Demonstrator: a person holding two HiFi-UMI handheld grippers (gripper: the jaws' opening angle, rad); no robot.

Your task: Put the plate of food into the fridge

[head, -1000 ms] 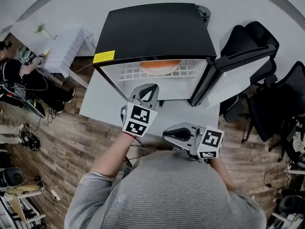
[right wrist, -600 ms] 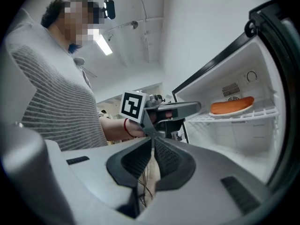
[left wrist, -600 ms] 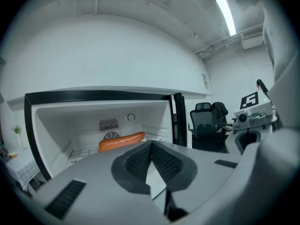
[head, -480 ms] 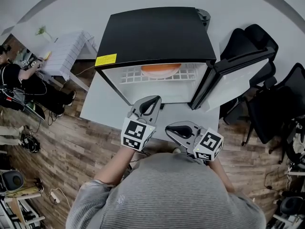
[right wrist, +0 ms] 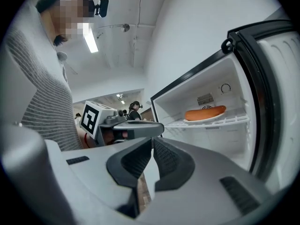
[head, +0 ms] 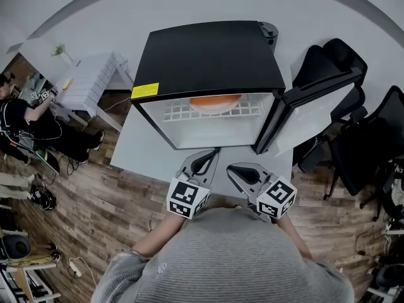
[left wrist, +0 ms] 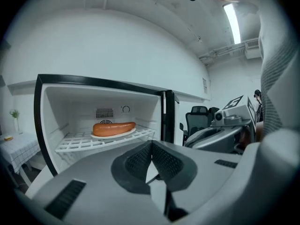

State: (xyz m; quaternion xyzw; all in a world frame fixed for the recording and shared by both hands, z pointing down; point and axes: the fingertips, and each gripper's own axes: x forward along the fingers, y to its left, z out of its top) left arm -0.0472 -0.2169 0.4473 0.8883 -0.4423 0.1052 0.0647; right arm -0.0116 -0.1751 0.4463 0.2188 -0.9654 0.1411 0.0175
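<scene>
A white plate [head: 216, 103] with an orange sausage [left wrist: 114, 127] on it rests on the wire shelf [left wrist: 84, 142] inside the open black fridge [head: 208, 55]. The same plate [right wrist: 205, 118] shows in the right gripper view. The fridge door [head: 315, 106] stands swung out to the right. My left gripper [head: 211, 153] is held close to my body, in front of the fridge opening, shut with nothing in it [left wrist: 151, 143]. Beside it on the right, my right gripper [head: 232, 169] is also shut and empty [right wrist: 152, 139]. Both stay well clear of the plate.
The fridge sits on a low white platform [head: 145, 150]. Black office chairs [head: 341, 62] crowd the space behind the open door at the right. A small white table [head: 88, 74] and a seated person [head: 19, 112] are at the left, on the wooden floor.
Both grippers have drawn back from the fridge toward my body. The left one shifted right and rolled a little; the right one turned its tip toward the fridge. The plate stayed on the shelf.
</scene>
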